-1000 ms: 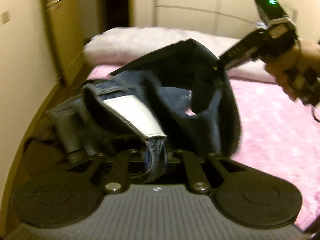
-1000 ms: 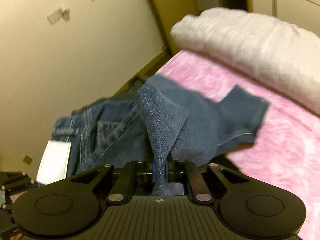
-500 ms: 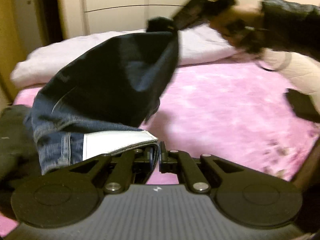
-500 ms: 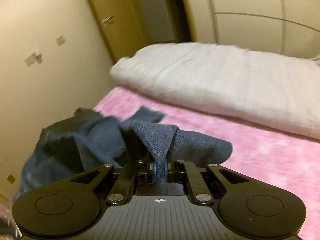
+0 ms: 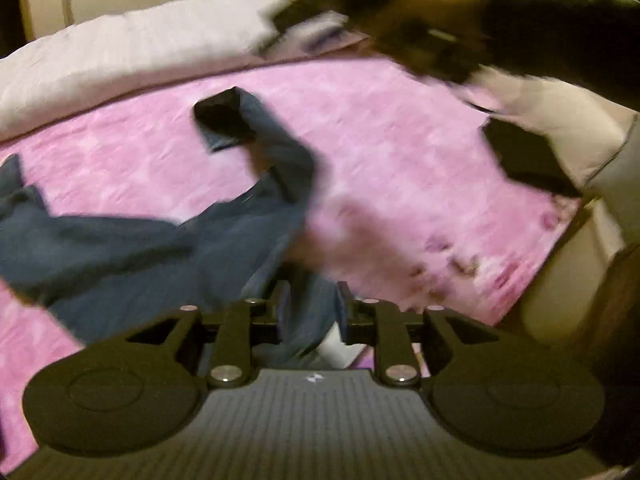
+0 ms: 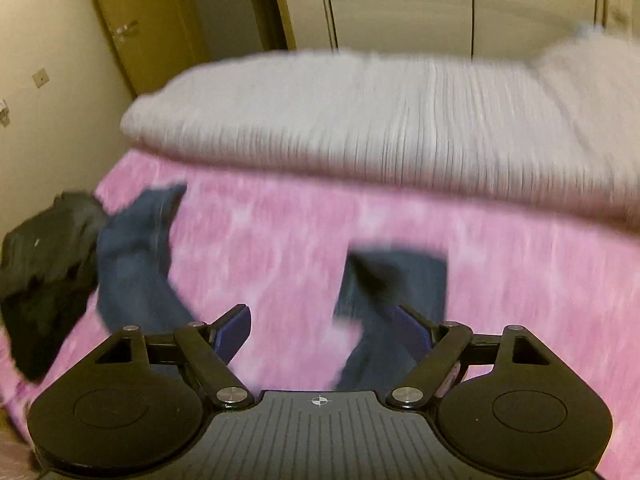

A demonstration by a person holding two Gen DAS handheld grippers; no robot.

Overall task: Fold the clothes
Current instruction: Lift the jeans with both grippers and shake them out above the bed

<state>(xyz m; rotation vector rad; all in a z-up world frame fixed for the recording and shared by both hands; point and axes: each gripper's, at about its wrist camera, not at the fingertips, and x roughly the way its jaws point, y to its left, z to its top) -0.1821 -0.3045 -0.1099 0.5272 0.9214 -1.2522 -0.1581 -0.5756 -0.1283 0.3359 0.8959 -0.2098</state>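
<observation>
Blue jeans (image 5: 160, 252) lie spread on the pink bedspread (image 5: 400, 160), one leg end (image 5: 224, 120) reaching toward the pillow. My left gripper (image 5: 308, 304) has its jaws a little apart with the jeans' waist fabric lying between them. In the right wrist view my right gripper (image 6: 324, 324) is open wide above the bed; one jeans leg (image 6: 392, 292) lies under its right finger (image 6: 412, 332) and another leg (image 6: 136, 256) lies to the left. The right gripper and hand (image 5: 400, 4) show blurred at the top of the left wrist view.
A white ribbed pillow or folded blanket (image 6: 360, 120) lies along the bed's far side. A dark garment (image 6: 44, 272) is heaped at the bed's left edge. Cream wall and door (image 6: 120, 32) behind. The person's light clothing (image 5: 560, 132) is at the right.
Both grippers swung the jeans from the left pile onto the bed. The right gripper has opened and let its leg go. The left jaws have parted around the waist.
</observation>
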